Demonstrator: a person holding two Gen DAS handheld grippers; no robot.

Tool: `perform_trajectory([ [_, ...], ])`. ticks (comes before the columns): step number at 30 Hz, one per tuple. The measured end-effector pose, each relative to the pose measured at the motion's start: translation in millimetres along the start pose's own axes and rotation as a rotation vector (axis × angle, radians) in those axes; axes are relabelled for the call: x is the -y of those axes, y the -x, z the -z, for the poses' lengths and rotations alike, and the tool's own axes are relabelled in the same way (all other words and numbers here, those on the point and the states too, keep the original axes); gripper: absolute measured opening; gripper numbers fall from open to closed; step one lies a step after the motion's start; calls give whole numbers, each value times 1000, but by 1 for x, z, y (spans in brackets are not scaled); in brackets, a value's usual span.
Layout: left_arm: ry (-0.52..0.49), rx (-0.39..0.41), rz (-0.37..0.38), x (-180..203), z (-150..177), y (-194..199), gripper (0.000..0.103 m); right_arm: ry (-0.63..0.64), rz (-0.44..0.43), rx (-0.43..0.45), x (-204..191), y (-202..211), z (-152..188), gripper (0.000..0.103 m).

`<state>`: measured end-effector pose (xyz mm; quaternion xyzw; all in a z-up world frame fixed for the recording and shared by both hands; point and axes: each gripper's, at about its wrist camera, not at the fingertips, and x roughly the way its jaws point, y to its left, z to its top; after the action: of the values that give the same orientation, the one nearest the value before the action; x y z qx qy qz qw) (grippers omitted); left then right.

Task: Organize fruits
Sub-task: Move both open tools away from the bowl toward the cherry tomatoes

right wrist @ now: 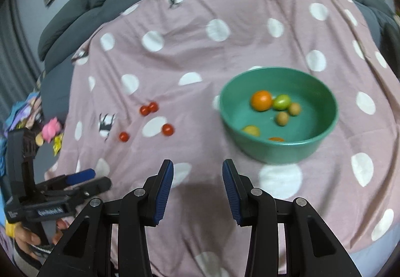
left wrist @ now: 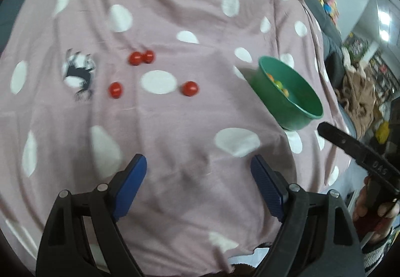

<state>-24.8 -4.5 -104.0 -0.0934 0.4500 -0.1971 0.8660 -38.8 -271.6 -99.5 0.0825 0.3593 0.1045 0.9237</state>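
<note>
Both wrist views overlook the spotted cloth, sharing bowl.

Evenly lit indoor fisheye views, soft with motion blur.
Diffuse light falls on the pink spotted cloth; faint shadows lie beneath the fingers. Edges bend and darken to black corners. A window glares white at right.

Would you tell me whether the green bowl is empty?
Not empty: the green bowl holds several small fruits, including an orange one.
</note>
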Motion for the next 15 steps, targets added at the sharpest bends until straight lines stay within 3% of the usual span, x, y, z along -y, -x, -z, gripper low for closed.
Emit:
perform_trajectory([
  [9, 71, 21, -23, -39, 9, 14, 84, 35, -62, -86, -27, -35, 7, 41],
  [15, 102, 7, 17, -51, -2, 1, 80, 56, -73, -133, -37, -57, 5, 41],
])
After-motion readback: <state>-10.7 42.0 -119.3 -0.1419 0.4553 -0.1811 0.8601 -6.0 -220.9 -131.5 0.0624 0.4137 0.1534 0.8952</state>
